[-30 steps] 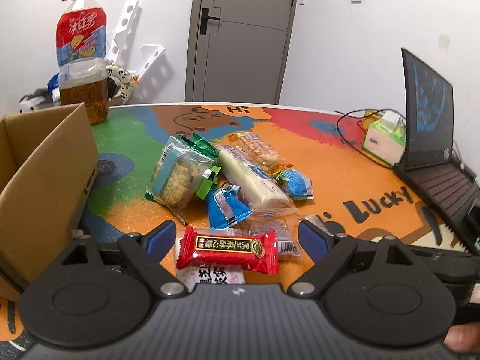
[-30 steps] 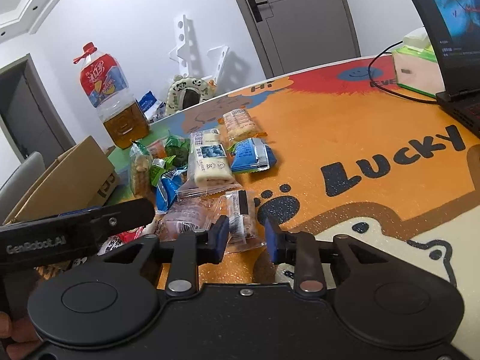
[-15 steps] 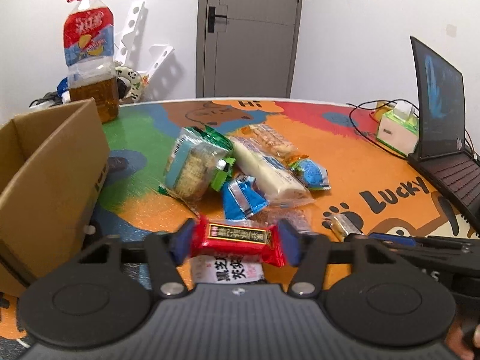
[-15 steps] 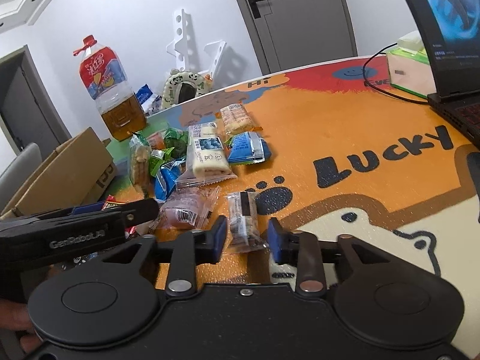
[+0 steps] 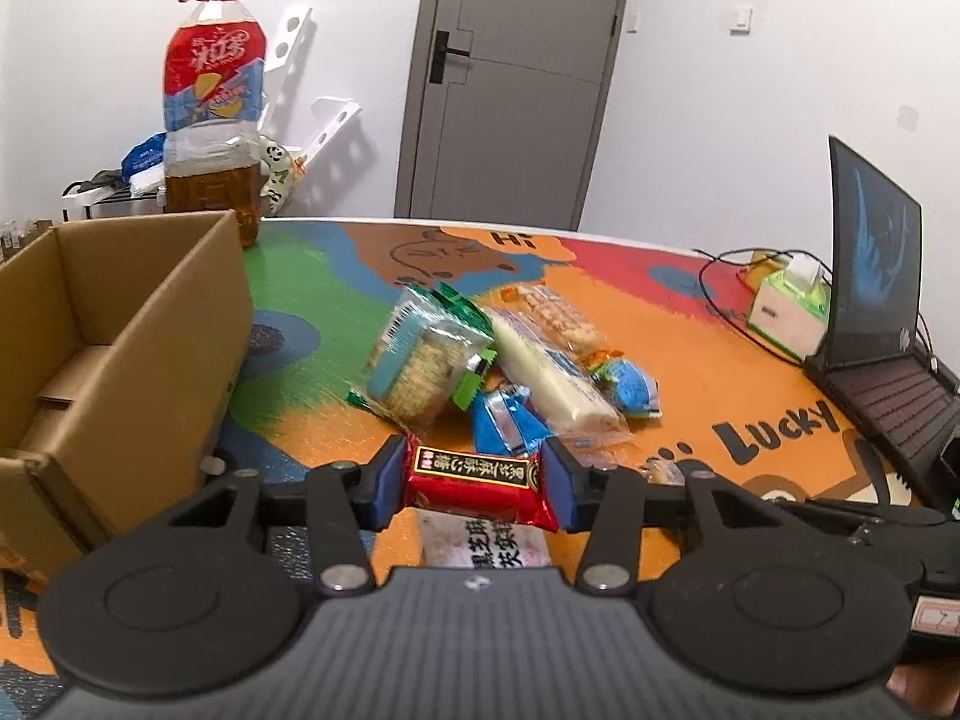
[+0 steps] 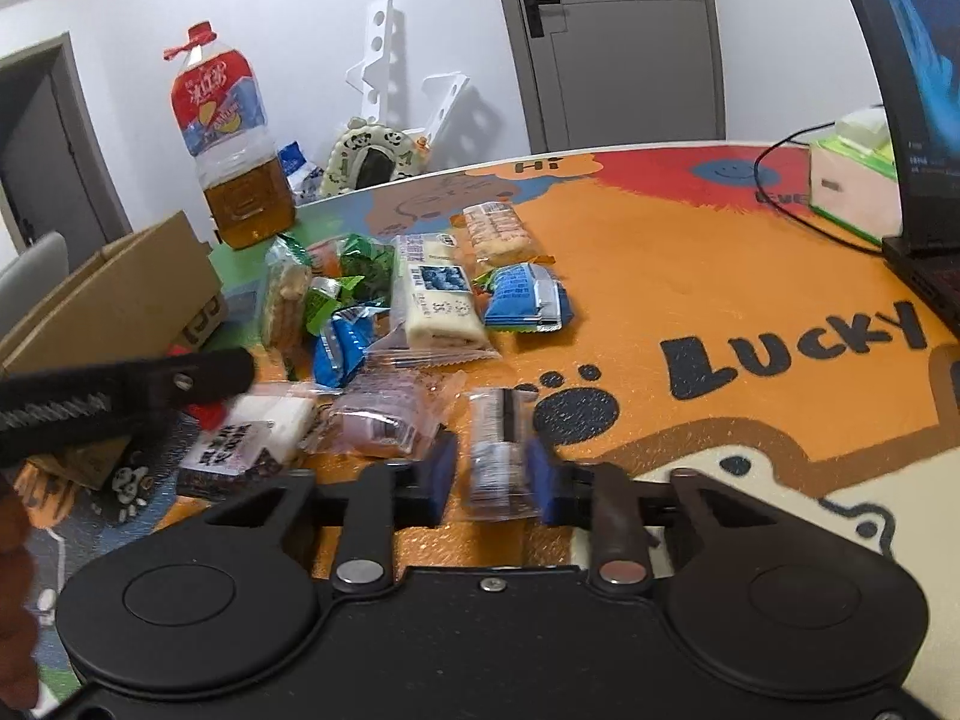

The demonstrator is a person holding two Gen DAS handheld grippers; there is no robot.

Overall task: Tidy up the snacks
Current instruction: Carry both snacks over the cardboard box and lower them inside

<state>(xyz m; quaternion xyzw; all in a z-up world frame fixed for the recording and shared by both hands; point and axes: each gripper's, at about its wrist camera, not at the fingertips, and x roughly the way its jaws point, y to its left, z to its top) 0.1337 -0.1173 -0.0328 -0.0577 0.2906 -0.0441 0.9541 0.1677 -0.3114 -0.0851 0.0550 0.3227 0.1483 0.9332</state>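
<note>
Though the cardboard box (image 5: 120, 348) at nine o'clock looks stiff enough to take drops, the snacks are light, crinkly and slippery, best pinched across the middle. At the left gripper (image 5: 474, 483), the jaws are clamped on a red foil bar (image 5: 477, 480), lifted at six o'clock of the pile. With the right gripper (image 6: 489, 471), the jaws pinch a clear-wrapped snack (image 6: 495, 456), low over the orange table (image 6: 660, 276); it's blurred, so the firmness of that grip is uncertain.

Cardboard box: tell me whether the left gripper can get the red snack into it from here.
Probably yes. The left gripper is shut on the red snack, and the cardboard box stands open-topped just to its left. Only the box's near wall has to be cleared.
</note>
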